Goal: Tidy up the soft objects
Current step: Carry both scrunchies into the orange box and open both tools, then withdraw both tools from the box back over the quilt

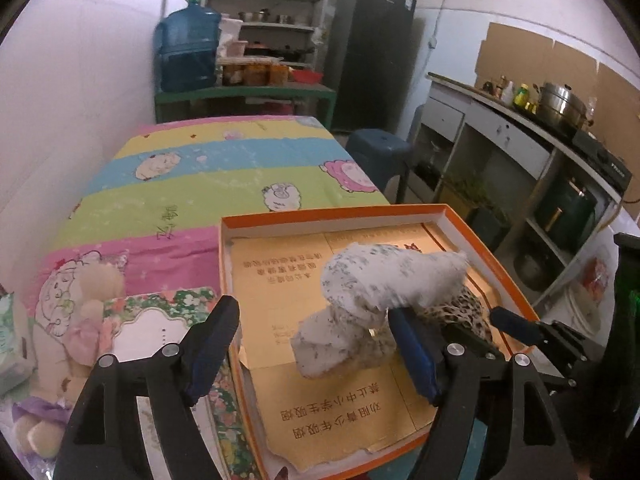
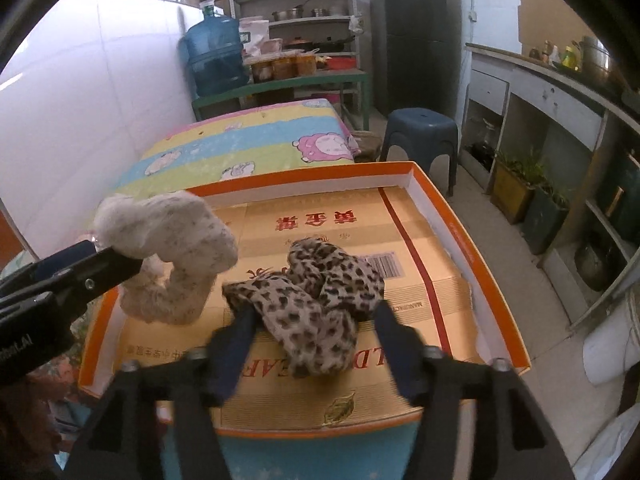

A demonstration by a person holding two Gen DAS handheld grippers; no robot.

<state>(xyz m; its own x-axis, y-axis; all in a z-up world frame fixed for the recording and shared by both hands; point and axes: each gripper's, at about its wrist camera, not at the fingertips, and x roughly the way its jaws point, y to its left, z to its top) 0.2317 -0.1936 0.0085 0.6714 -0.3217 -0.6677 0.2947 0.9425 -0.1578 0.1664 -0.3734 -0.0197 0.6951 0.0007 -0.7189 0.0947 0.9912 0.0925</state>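
Orange box (image 2: pixel 472 248), shallow, lined with gold printed card, standing on a striped cartoon-print cloth (image 1: pixel 224 168); serves as the collecting tray. Contents: leopard-print scrunchie (image 2: pixel 320 300), lying crumpled on the card liner near the front middle; white speckled scrunchie (image 2: pixel 176 240), partly draped, its lower loop touching the liner at the box's left side. Right gripper (image 2: pixel 316 344): fingers spread wide, holding nothing, straddling the leopard piece, which reads as let go. Left gripper (image 1: pixel 308 356): jaws parted in its own view; in the right wrist view one of its fingers lies against the white piece's upper edge, propping rather than pinching it. Outstanding: plush toy (image 1: pixel 76 308) and other soft items on the cloth left of the box. Step judged: depositing, nearly complete. Next move calls for drawing the left finger clear so the white piece settles, then reaching left for the plush toy.
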